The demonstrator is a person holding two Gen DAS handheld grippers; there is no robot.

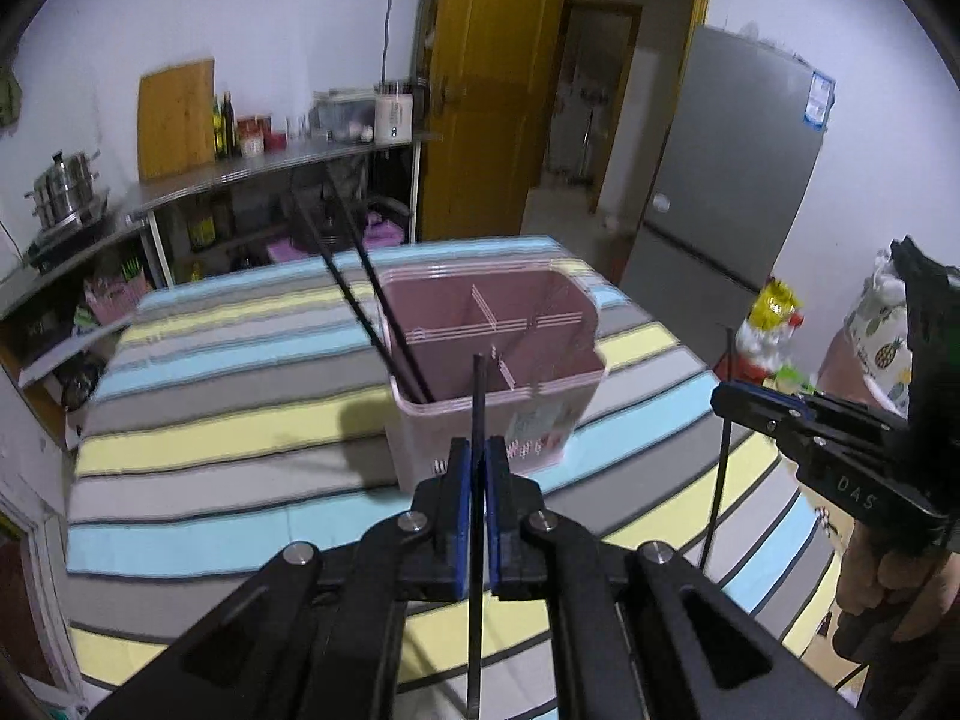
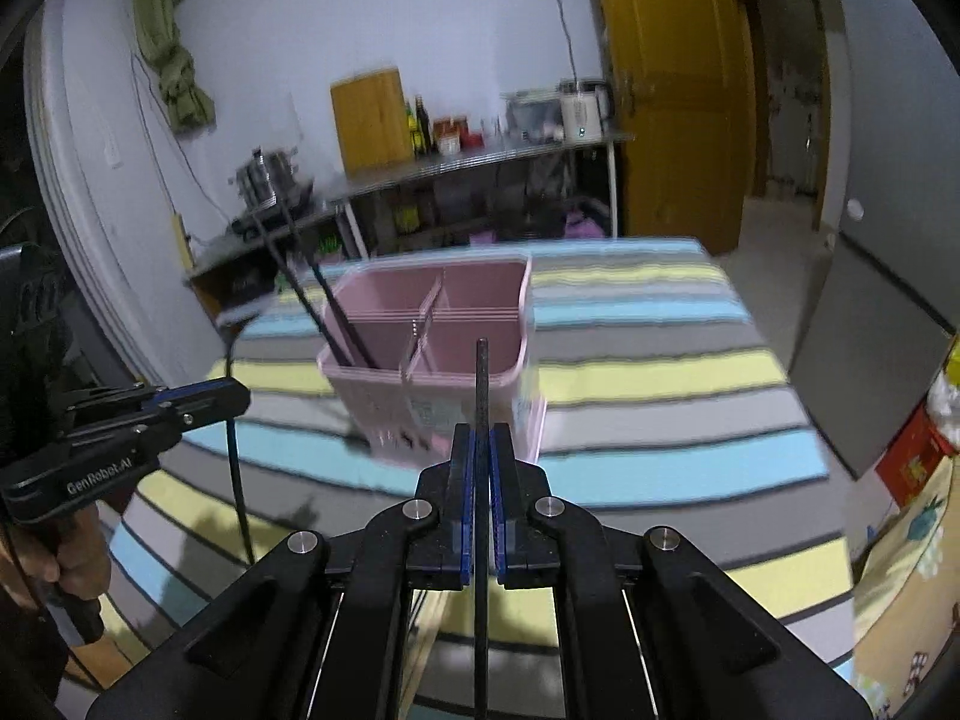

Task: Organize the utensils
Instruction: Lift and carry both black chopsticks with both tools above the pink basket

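Note:
A pink divided utensil holder (image 1: 540, 372) stands on the striped tablecloth; it also shows in the right wrist view (image 2: 456, 396). Two black chopsticks (image 1: 360, 276) lean out of its left compartment, also seen in the right wrist view (image 2: 324, 300). My left gripper (image 1: 478, 456) is shut on a black chopstick (image 1: 478, 396), held upright just in front of the holder. My right gripper (image 2: 482, 450) is shut on another black chopstick (image 2: 482, 384), also upright before the holder. Each gripper shows in the other's view, the right one (image 1: 744, 402) and the left one (image 2: 228, 390).
The table with the striped cloth (image 1: 240, 396) fills the foreground. A steel counter (image 1: 252, 168) with bottles, a pot and a cutting board runs along the back wall. A grey fridge (image 1: 738, 168) and a yellow door (image 1: 480, 90) stand behind. Bags (image 1: 774, 324) sit at the right.

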